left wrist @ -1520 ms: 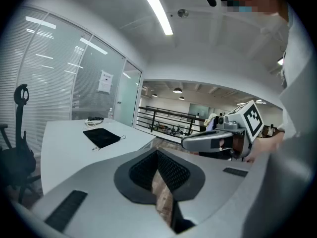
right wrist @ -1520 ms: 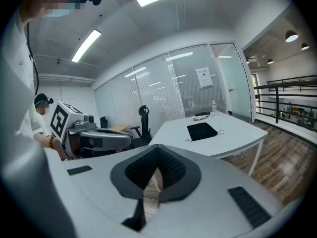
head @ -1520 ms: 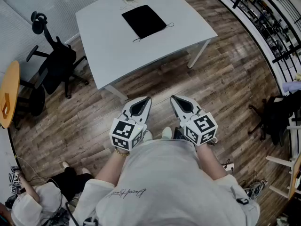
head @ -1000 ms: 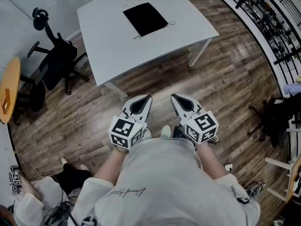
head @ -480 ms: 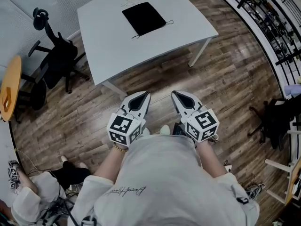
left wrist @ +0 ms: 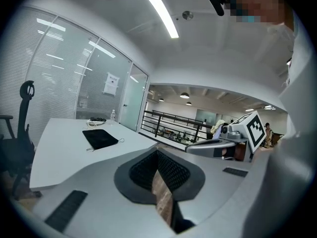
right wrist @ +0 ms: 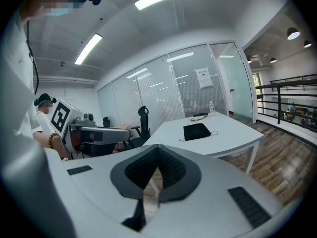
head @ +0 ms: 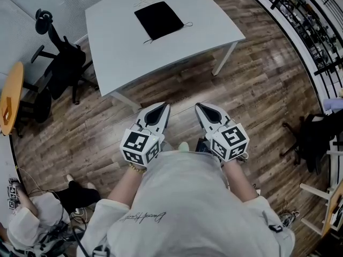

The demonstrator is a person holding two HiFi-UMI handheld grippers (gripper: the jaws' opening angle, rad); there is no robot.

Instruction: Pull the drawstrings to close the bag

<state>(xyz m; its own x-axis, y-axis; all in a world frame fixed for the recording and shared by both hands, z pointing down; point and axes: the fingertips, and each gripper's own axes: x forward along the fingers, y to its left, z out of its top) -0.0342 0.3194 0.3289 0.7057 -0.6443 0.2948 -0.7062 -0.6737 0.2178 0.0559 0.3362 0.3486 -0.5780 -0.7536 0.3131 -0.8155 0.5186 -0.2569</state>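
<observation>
- Presently, the left gripper (head: 162,108) and right gripper (head: 200,108) are held closed and empty.
- Far off, the bag (head: 158,20) is judged soft and light; its thin drawstrings (head: 187,24) are best pinched.

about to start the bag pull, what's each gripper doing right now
Left gripper: closed, holding nothing.
Right gripper: closed, holding nothing.

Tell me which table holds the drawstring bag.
The big white table ahead, with the black bag flat on it; the orange round table at the left shows none.
</observation>
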